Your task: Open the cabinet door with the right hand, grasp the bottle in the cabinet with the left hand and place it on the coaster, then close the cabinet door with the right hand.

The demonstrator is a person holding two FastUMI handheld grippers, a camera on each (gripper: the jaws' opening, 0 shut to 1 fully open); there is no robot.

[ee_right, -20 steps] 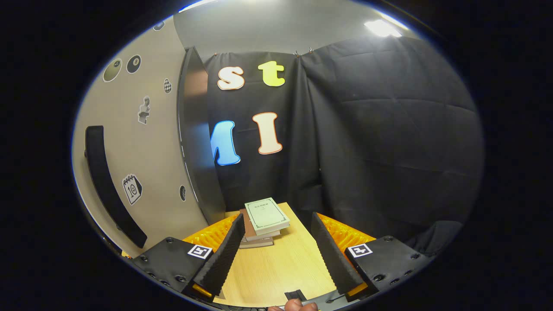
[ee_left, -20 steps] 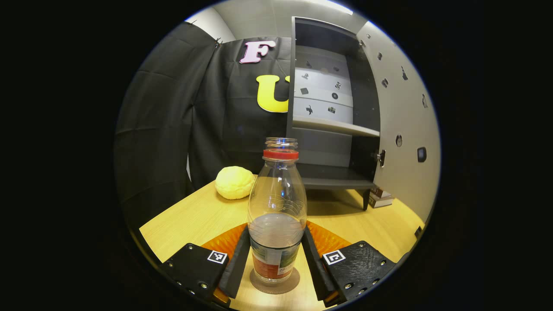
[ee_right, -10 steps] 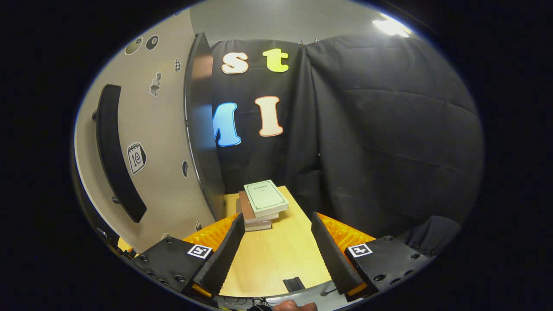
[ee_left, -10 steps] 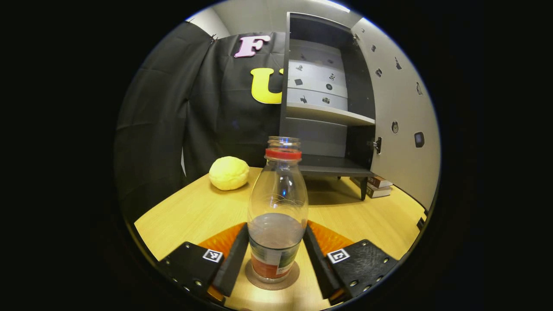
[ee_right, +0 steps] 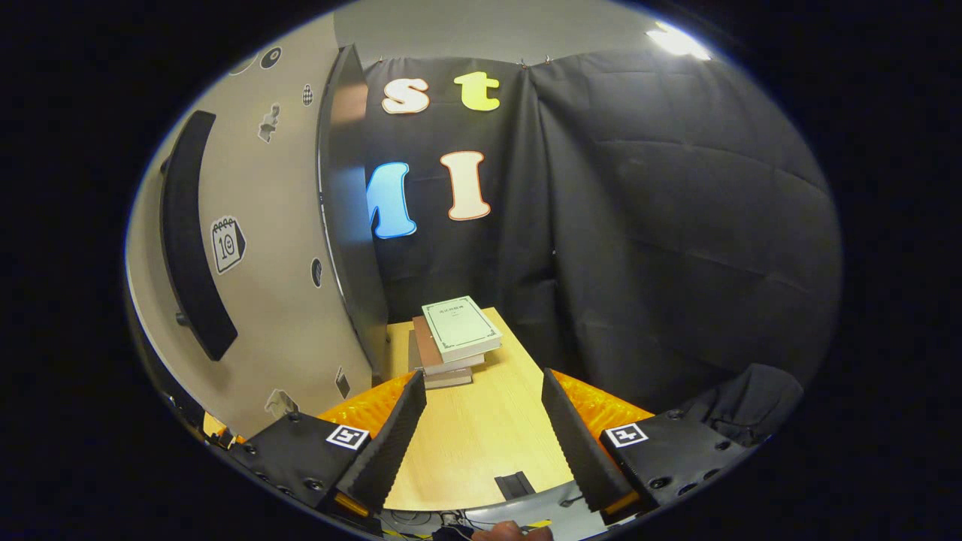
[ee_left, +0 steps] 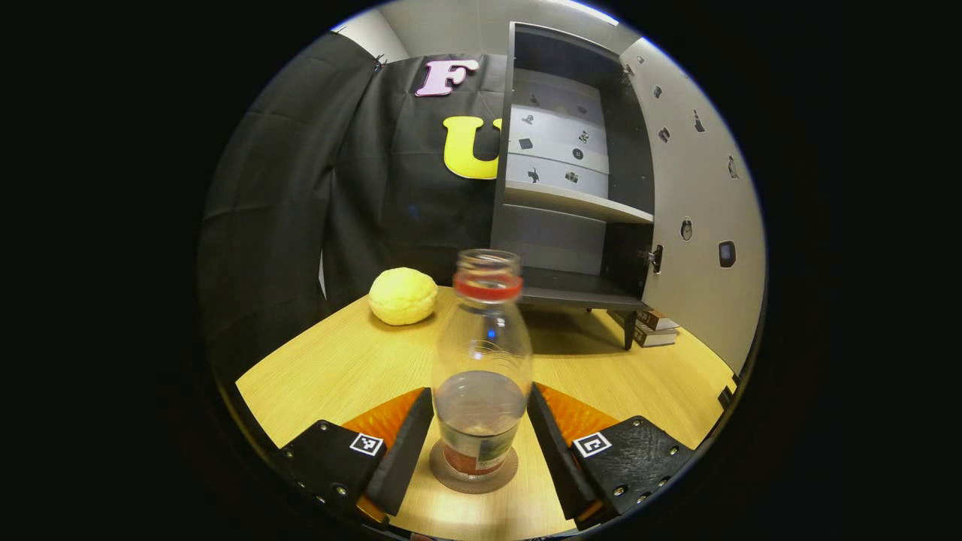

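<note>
In the left gripper view, the bottle (ee_left: 482, 372) stands upright on the round coaster (ee_left: 473, 476) on the table (ee_left: 338, 376). It is clear, uncapped, with a red ring at the neck, some liquid in its lower part and a label near the base. The left gripper (ee_left: 475, 443) has a finger on each side of the bottle, close against its lower body; whether both fingers actually press on it cannot be told from here (the neck looks slightly blurred). Behind the bottle, to the left, a yellow bun (ee_left: 403, 296) lies on the table. Farther back stands the cabinet (ee_left: 571, 203), its shelves bare, with its door (ee_left: 695, 218) swung open to the right. Below the door, a stack of books (ee_left: 652, 328) rests on the table.

In the right gripper view, the right gripper (ee_right: 483, 443) is spread wide with nothing between its fingers, just bare table (ee_right: 481, 443). The open door (ee_right: 263, 285) fills the left side, seen from its front, with a long dark handle (ee_right: 188, 240) and small stickers on it. The books (ee_right: 453, 338) lie just beyond the fingers, beside the door's edge. A fingertip (ee_right: 515, 533) of the person shows at the bottom edge.
</note>
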